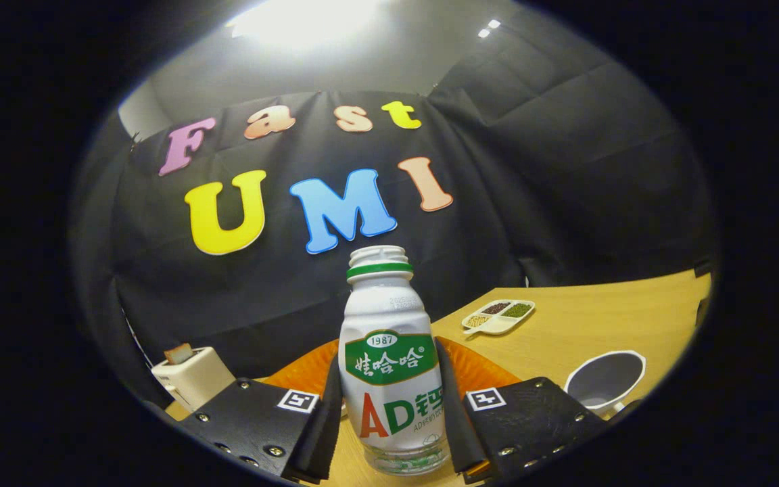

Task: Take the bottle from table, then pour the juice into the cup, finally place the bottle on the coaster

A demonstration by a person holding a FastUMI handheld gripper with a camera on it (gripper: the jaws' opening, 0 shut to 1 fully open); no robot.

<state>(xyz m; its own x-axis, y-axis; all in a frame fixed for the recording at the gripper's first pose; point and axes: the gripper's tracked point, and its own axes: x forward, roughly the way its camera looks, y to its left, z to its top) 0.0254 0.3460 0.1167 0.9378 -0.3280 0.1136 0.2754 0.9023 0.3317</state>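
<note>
A white plastic bottle (389, 365) with a green label and an uncapped mouth stands upright between my fingers. My gripper (389, 412) is shut on the bottle, one pad pressing each side of its body. The bottle's base hangs above the wooden table (606, 318). A white cup (604, 380) sits on the table to the right, beside the right finger; its inside looks dark and empty. An orange ridged coaster or plate (477, 368) lies just behind the bottle, partly hidden by it and the fingers.
A white divided dish (498, 315) with beans and seeds lies farther back on the table, right of the bottle. A cream toaster (193, 375) with a slice of bread in it stands to the left, beyond the left finger.
</note>
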